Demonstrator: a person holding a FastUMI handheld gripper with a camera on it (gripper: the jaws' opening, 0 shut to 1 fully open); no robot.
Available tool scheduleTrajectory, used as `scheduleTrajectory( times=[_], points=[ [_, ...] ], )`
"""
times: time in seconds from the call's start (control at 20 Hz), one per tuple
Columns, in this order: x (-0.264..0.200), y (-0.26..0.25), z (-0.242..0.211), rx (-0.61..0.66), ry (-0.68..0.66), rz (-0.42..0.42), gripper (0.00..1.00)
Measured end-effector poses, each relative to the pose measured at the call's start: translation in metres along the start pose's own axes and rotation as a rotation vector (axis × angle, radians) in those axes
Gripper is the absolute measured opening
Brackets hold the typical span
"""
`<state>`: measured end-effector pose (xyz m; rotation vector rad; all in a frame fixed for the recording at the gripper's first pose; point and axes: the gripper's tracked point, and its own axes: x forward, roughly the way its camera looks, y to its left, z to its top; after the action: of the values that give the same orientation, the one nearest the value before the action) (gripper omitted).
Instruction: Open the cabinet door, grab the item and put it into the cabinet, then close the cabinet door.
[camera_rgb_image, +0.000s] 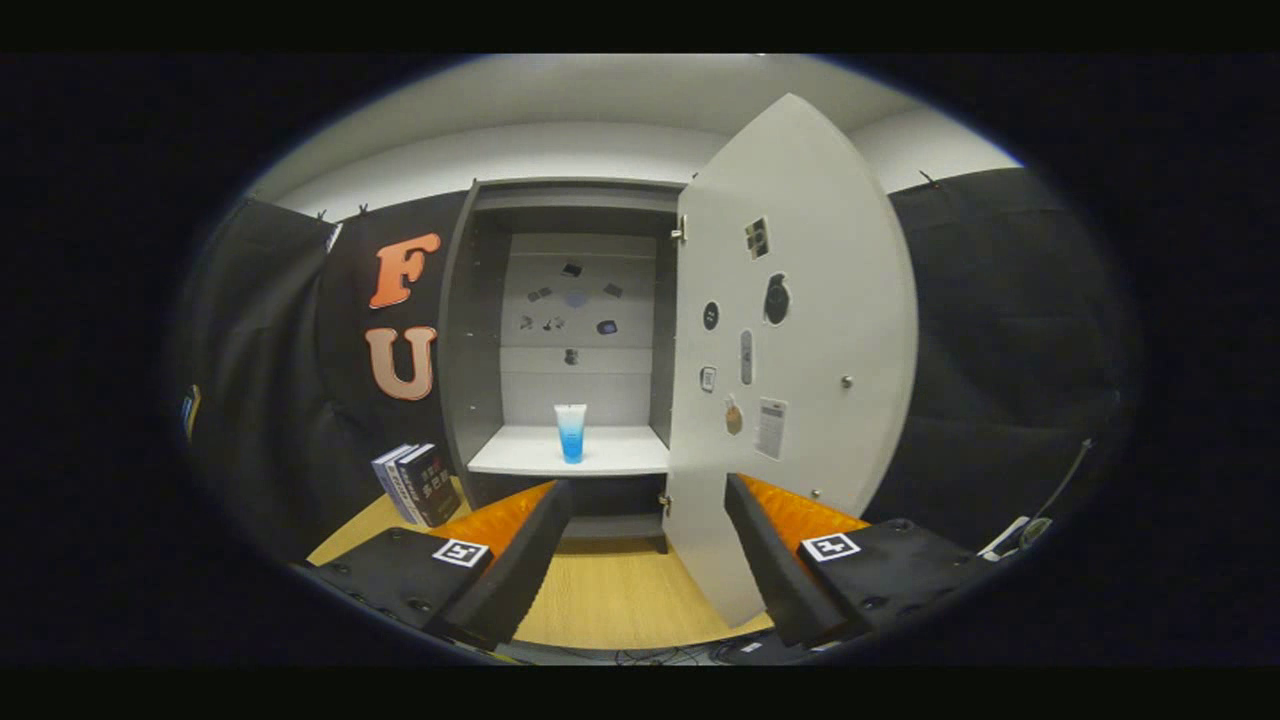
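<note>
At centre frame stands the tall grey cabinet, its flat white door swung wide to the right. The translucent blue-and-white tube already stands upright on the white shelf, mid-frame. The gripper, low in frame, is spread wide and holds nothing, well short of the cabinet. Closing probably comes next: reach behind the door's free edge and push steadily, keeping clear of the dark books at lower left.

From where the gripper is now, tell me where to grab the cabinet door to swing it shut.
Take the cabinet door by its free edge, the one away from the hinges, near the small knob, coming from the right. It stands wide open, and the open gripper holds nothing; the tube is already on the shelf.
</note>
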<state>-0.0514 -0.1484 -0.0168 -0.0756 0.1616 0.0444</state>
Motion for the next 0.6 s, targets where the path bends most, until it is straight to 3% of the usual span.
scheduleTrajectory(
  times=[0.3, 0.6],
  points=[
    [-0.04, -0.067, -0.021, -0.009, 0.001, -0.022, 0.98],
    [-0.03, -0.14, -0.057, -0.011, -0.003, -0.098, 0.98]
  ],
)
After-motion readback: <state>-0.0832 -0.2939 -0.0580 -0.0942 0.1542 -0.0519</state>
